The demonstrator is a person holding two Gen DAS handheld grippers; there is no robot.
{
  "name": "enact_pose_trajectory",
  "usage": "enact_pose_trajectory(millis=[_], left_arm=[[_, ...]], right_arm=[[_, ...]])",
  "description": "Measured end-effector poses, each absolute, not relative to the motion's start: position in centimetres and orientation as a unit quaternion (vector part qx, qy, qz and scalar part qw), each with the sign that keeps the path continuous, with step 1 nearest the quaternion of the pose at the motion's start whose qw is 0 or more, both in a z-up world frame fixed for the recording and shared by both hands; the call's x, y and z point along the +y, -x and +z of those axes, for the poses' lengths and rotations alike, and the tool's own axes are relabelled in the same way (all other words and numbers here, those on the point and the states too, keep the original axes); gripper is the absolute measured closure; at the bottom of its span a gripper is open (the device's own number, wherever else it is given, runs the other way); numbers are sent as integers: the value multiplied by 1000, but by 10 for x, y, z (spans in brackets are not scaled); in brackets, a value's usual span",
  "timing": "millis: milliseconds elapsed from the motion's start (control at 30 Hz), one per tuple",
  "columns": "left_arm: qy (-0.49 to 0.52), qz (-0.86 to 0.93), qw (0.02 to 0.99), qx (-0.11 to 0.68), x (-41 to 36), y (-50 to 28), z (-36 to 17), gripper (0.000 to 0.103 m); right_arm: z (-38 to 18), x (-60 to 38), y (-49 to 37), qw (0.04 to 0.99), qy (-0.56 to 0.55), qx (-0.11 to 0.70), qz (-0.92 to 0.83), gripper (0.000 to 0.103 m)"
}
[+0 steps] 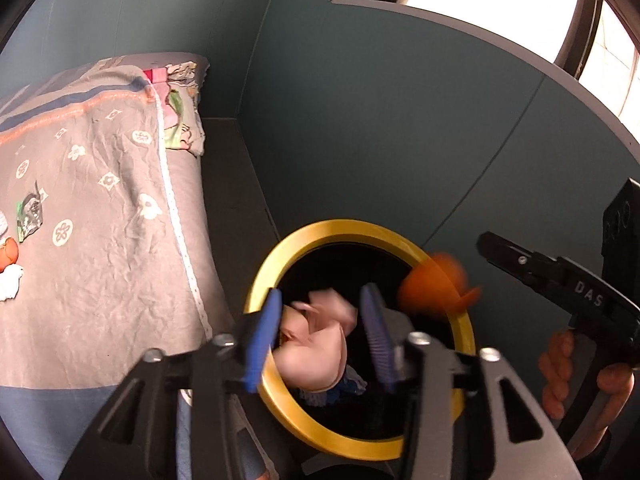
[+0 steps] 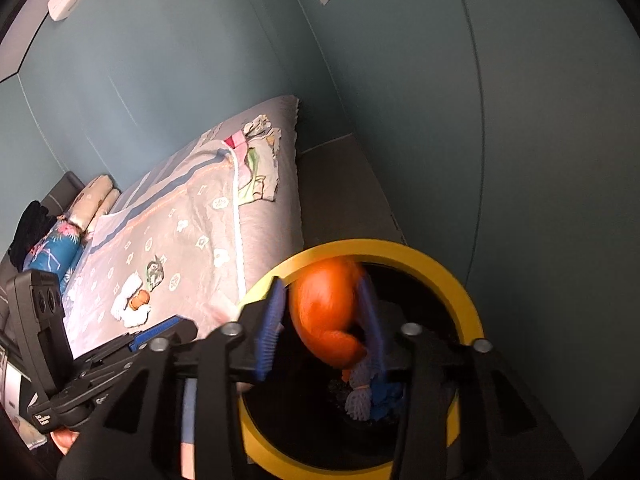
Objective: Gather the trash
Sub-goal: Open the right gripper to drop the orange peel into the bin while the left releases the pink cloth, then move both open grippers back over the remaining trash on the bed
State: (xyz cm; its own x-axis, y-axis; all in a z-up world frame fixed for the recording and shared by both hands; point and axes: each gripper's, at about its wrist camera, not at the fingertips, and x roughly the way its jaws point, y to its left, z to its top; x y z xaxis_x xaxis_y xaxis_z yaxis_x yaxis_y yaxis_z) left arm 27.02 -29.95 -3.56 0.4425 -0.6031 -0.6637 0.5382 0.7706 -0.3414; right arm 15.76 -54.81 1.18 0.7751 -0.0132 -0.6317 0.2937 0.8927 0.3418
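Note:
A black bin with a yellow rim (image 1: 344, 228) stands on the floor beside the bed. My left gripper (image 1: 324, 300) hangs open over its mouth. A blurred pink scrap (image 1: 320, 344) lies loose between the blue pads, clear of the right-hand one. My right gripper (image 2: 324, 292) is open above the same bin's rim (image 2: 380, 248). A blurred piece of orange peel (image 2: 328, 304) sits between its fingers, and it appears by the rim as orange peel (image 1: 436, 284) below the right gripper (image 1: 492, 244). Blue and white trash (image 2: 360, 400) lies inside the bin.
The bed's grey flowered cover (image 1: 100, 240) holds a green-silver wrapper (image 1: 31, 212), another orange peel (image 2: 140, 300) and white tissue (image 2: 132, 314). Pillows (image 2: 96, 196) lie at the head. Teal walls (image 1: 400, 120) close in behind the bin. A narrow dark floor strip (image 1: 228, 184) runs between bed and wall.

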Motion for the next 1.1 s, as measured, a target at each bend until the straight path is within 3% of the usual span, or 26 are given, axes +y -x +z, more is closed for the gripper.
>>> enact_pose_trajectory(millis=[367, 600, 1100], left_arm=[[39, -292, 879, 376, -256, -283, -23, 21], [50, -234, 900, 365, -201, -301, -17, 17], [78, -103, 922, 364, -53, -339, -24, 16]], right_arm=[[23, -535, -150, 925, -210, 303, -86, 40], [35, -504, -164, 938, -182, 291, -45, 33], [45, -374, -235, 939, -98, 322, 71, 30]])
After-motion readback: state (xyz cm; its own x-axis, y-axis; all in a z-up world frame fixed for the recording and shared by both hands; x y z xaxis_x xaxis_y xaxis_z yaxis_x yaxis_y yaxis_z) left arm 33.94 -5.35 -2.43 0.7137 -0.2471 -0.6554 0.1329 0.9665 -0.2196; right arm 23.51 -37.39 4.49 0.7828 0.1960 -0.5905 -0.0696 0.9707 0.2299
